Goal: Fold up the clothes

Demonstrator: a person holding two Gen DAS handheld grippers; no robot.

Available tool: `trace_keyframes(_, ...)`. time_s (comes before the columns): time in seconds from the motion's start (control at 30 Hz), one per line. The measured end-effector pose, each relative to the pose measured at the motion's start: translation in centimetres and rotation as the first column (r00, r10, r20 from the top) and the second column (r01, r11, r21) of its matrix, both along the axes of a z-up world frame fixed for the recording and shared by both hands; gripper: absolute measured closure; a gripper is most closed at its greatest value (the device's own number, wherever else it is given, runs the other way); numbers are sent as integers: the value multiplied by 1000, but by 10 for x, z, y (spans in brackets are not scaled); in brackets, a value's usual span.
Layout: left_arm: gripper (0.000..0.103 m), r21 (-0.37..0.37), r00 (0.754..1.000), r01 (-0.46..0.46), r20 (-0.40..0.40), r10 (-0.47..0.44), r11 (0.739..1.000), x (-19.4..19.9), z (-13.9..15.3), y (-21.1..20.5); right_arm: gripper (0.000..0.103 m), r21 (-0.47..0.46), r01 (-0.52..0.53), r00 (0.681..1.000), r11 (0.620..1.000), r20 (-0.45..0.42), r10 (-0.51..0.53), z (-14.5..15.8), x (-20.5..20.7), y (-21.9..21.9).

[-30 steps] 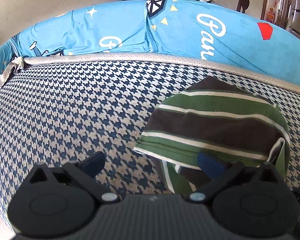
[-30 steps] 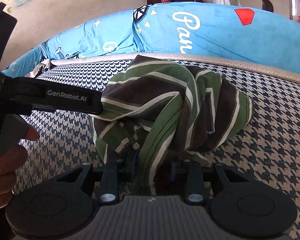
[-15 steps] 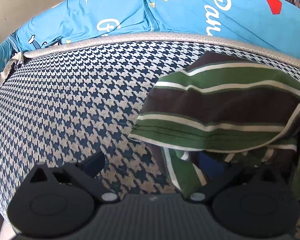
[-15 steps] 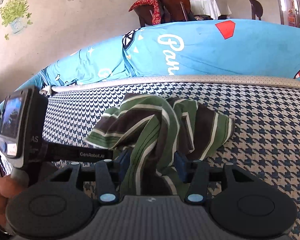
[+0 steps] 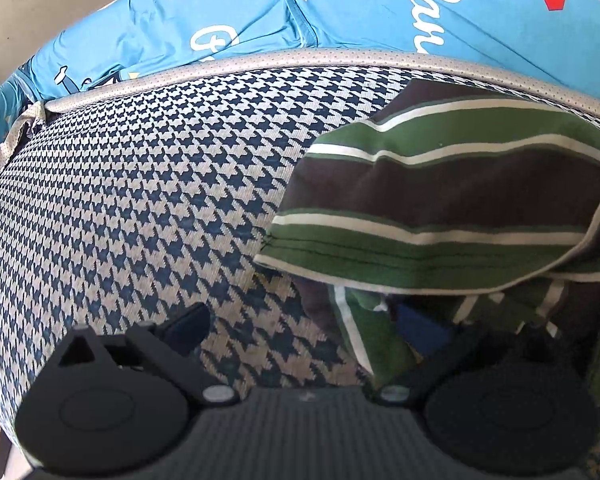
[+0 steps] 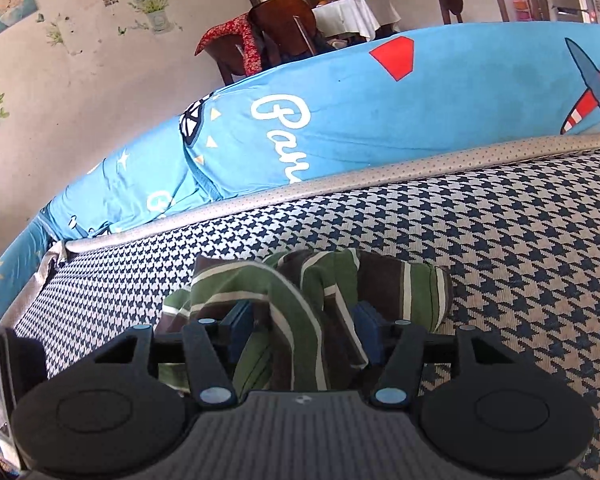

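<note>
While bunched on the houndstooth cushion (image 6: 520, 240), the striped shirt (image 6: 300, 320) sits in the right gripper (image 6: 304, 332), pads pinching a fold.
Left gripper (image 5: 300, 328) spread wide; its right finger lies under the shirt's hem (image 5: 420, 256).

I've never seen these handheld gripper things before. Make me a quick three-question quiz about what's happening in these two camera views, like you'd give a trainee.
1. True or false: the right gripper has the striped garment bunched between its fingers.
2. Multiple choice: the garment lies on
A. a wooden floor
B. a houndstooth-patterned cushion
C. a white tablecloth
3. Fill in: the left gripper's fingers stand wide ____, one over bare cushion, the other under a fold of cloth.

Key: 1 true; 2 B; 3 apart (open). Whether the right gripper pinches tightly cannot be told; cloth fills the gap between its blue pads.
</note>
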State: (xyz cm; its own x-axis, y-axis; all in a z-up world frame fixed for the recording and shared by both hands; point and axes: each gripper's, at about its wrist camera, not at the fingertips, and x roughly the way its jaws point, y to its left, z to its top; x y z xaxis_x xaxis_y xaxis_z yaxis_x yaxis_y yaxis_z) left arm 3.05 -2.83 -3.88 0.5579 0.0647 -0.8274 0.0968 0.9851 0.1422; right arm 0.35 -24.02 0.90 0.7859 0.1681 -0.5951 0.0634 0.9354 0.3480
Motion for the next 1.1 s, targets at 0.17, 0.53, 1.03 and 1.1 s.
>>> trace_keyframes(0.17,0,9,1000,6,7,-6,1000,-1,-2,-1,38,7,0,1000,1000,-25,0,-14,16,7)
trace_keyframes(0.53,0,-7,1000,-23,10,24,1000,-6,11,10,50,-10,-54,997,999,-46,53,-36,33,24)
trace_keyframes(1.03,0,-11,993,-99,64,99,995,-2,32,38,65,-152,-131,991,980,16,135,-17,7,55)
trace_keyframes(1.1,0,-12,993,-98,65,99,995,-1,32,39,65,-158,-138,990,978,18,143,-15,3,57)
